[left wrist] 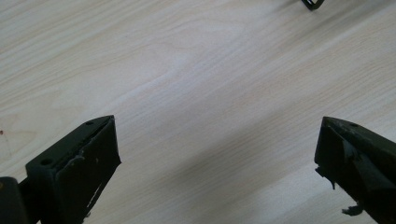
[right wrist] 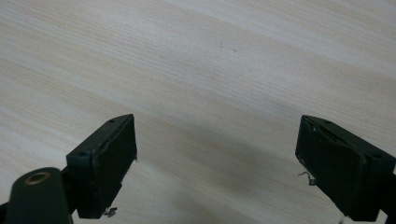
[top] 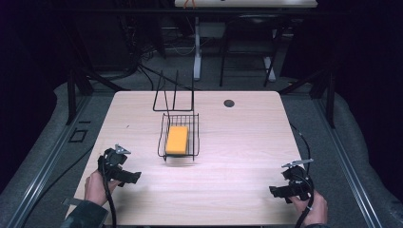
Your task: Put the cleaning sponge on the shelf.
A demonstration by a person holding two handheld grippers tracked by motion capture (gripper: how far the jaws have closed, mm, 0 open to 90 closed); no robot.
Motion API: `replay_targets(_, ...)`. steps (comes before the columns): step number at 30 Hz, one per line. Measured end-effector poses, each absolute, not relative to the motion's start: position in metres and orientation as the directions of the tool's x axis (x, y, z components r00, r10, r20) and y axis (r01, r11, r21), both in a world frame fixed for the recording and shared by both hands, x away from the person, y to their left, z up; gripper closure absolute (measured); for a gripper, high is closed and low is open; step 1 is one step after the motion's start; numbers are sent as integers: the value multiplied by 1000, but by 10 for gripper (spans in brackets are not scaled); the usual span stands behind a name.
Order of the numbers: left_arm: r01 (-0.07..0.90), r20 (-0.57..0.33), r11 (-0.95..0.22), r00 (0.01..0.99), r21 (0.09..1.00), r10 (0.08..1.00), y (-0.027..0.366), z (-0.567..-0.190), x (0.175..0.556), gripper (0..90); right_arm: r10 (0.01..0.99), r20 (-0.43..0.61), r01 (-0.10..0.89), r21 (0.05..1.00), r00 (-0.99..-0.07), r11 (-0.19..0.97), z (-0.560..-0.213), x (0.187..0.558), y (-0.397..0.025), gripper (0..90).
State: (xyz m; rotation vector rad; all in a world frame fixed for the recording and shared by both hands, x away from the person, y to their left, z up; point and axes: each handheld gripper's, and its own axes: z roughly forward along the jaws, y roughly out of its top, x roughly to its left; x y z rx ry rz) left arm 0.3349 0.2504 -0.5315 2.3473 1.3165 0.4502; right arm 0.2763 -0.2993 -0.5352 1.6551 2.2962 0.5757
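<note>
An orange-yellow sponge [top: 177, 139] lies inside a black wire basket [top: 163, 137] at the middle of the wooden table [top: 237, 142]. My left gripper [top: 134, 176] is held low over the table's near left part, well short of the basket. Its jaws stand wide apart with bare wood between them [left wrist: 217, 140]. My right gripper [top: 275, 191] hovers at the near right, also far from the basket. It is open too, with nothing between its jaws [right wrist: 217, 140]. A corner of the other gripper [left wrist: 313, 3] shows at the top of the left gripper view.
The basket's tall wire handle [top: 173, 92] rises behind it toward the table's far edge. A small dark round hole [top: 229, 103] sits at the far right of the tabletop. Cables [top: 304, 142] trail off both grippers. Table legs and a desk frame [top: 197, 47] stand beyond.
</note>
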Motion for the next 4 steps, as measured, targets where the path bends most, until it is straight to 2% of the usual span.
replay_targets(4,728,72,-471,506,498,859,248,-533,336,0,943,7,842,452,-333,294,-535,277,-298,94)
